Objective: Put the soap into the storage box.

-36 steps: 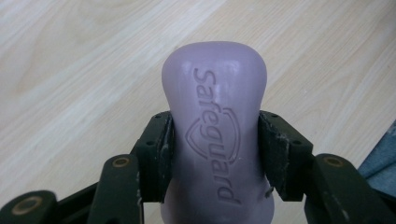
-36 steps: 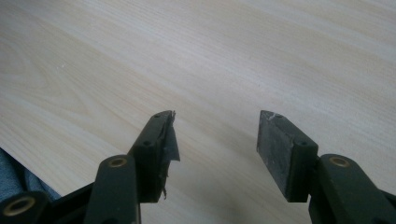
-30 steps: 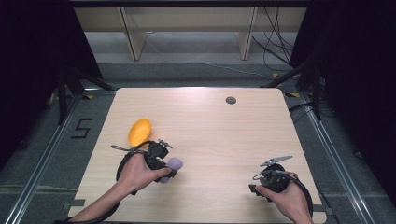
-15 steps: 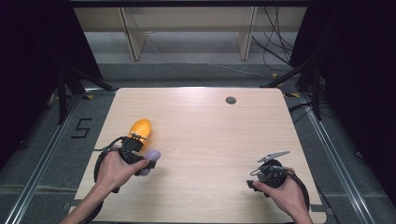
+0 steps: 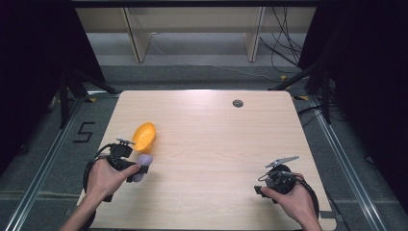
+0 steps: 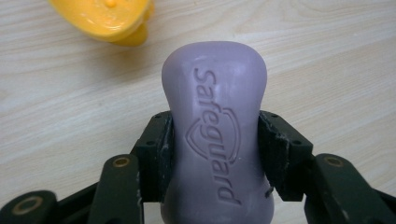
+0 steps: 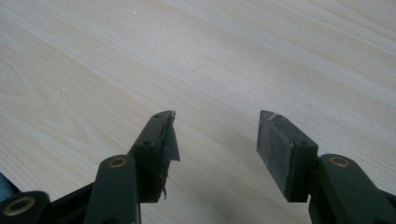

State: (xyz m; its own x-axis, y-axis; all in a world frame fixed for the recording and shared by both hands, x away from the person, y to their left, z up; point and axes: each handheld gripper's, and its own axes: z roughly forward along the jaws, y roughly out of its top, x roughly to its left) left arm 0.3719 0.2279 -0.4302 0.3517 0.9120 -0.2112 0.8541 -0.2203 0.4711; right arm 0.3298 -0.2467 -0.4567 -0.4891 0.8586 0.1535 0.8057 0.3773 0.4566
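Left gripper (image 6: 215, 154) view reveals "Safeguard" lettering on soap (image 6: 215, 130), pinched between jaws; high view too small. Right gripper (image 7: 215, 140) jaws spread, empty. One soap, one yellow dish (image 5: 144, 136).

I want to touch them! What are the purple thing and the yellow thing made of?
The soap: a waxy, matt lilac bar, going by the brand name pressed into it. The dish: probably glossy moulded plastic, since it shines smoothly.

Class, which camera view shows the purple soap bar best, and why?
The left gripper view: the soap bar sits large between the jaws, its embossed lettering readable. The high view shows it as a small purple blob at the left gripper.
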